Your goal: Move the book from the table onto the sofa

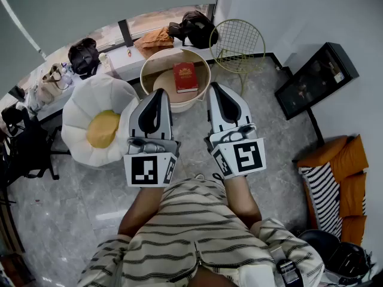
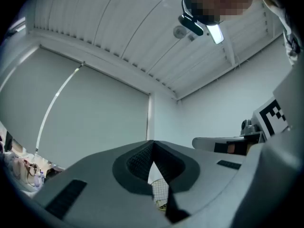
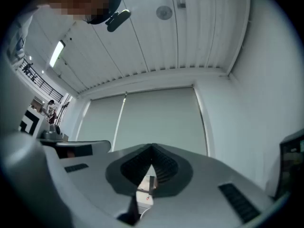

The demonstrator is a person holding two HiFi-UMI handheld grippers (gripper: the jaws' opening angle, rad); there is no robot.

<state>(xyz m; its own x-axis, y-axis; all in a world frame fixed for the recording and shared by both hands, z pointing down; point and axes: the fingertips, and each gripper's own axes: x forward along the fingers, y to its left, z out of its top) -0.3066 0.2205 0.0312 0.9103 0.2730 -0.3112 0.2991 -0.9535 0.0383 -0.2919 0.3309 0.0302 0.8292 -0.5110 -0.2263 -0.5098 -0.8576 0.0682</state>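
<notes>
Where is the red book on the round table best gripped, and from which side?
Probably the near short edge of the book, approached from the near side: it lies flat, cover up, on the round table, so only its thin edges offer a pinch.

book (image 1: 185,78) — on round table (image 1: 175,51) | wire chair (image 1: 238,43) — right of table | flower seat (image 1: 99,124) — left of table

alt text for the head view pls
Seen from above, a person in a striped shirt holds the left gripper and right gripper, both shut and empty, toward a red book lying on a round table. A white flower-shaped cushion sits at left, orange cushions at right.
</notes>
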